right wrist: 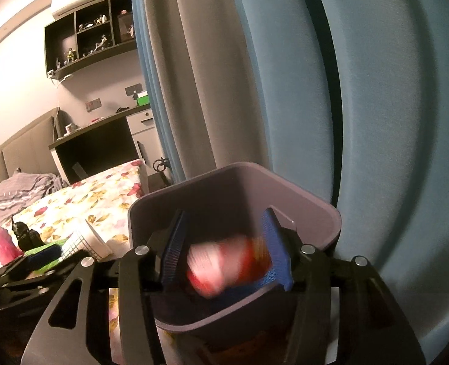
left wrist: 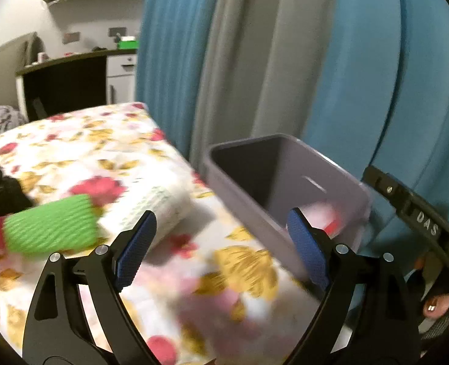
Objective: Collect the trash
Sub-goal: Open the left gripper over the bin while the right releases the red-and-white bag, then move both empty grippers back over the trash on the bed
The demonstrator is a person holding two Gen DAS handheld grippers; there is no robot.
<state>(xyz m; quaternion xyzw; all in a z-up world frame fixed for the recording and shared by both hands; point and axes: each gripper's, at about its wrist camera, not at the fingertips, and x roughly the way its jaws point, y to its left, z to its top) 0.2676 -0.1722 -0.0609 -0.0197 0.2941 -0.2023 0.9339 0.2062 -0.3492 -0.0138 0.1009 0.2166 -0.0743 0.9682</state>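
Observation:
A grey-purple plastic bin [left wrist: 288,182] stands at the right edge of the flowered bed; it also shows in the right wrist view [right wrist: 303,213]. My right gripper [right wrist: 224,243] is open over the bin's mouth, and a blurred red-and-white wrapper [right wrist: 227,261] lies between its fingers, inside the bin, apart from the pads. The wrapper shows in the bin in the left wrist view [left wrist: 324,216]. My left gripper [left wrist: 221,243] is open and empty above the bed. A green ribbed piece [left wrist: 51,225] and a white paper cup [left wrist: 160,210] lie on the bed ahead of it.
The bed has a floral sheet [left wrist: 102,146]. A black object [left wrist: 2,191] and a pink item [right wrist: 2,243] lie at its left. Blue and grey curtains [left wrist: 361,60] hang behind the bin. A dark desk [left wrist: 66,82] stands at the back.

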